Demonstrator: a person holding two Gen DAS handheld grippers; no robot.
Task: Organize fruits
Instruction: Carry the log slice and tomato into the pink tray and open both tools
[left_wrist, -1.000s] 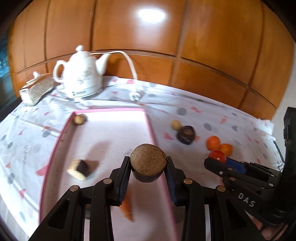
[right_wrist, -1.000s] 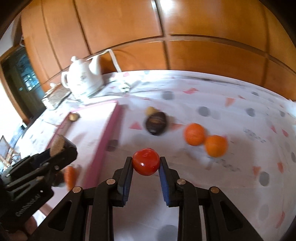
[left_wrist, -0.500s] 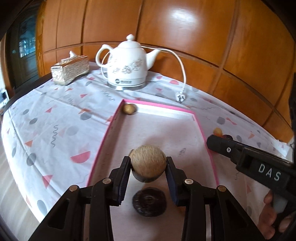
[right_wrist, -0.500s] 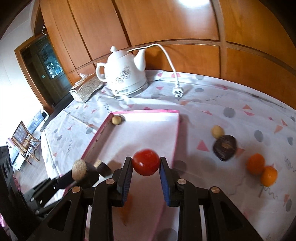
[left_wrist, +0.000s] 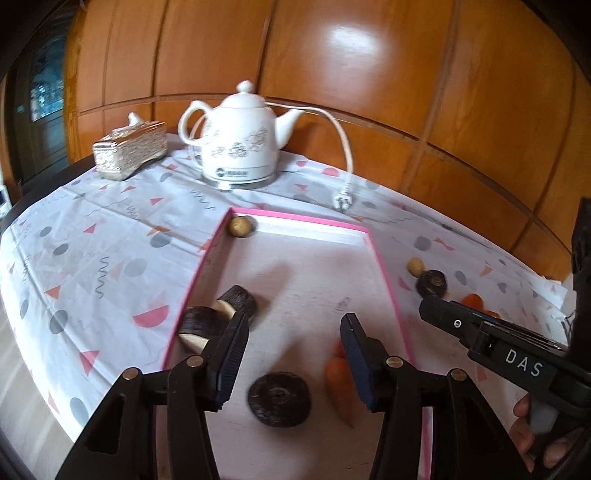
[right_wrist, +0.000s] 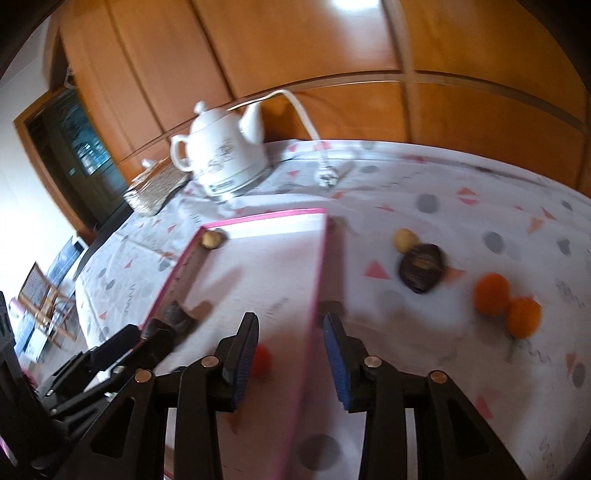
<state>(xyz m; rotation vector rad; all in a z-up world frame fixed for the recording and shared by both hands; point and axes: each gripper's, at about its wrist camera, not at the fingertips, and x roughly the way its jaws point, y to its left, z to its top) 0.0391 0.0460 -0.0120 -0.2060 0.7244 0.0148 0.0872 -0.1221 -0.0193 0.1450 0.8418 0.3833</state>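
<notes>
Wood panelling backs the table (left_wrist: 92, 266), whose patterned cloth runs bare to its left edge. On it lies my pink-rimmed tray (left_wrist: 384, 273), its middle open; a brown fruit (left_wrist: 240, 226) sits in the far left corner, two cut halves (left_wrist: 218, 314) against the left rim. My left hand-held gripper (left_wrist: 291, 360) has just been opening and holds nothing, above a dark fruit (left_wrist: 279, 398) and carrot (left_wrist: 341, 387). My right hand-held gripper (right_wrist: 290, 354) has also just been opening, empty, straddling the right rim; the tomato (right_wrist: 260, 360) lies inside. Two oranges (right_wrist: 506, 306) stay outside.

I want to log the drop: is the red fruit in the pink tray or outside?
In. The red fruit lies inside the pink tray, free of the right gripper, whose jaws have just been opening.
</notes>
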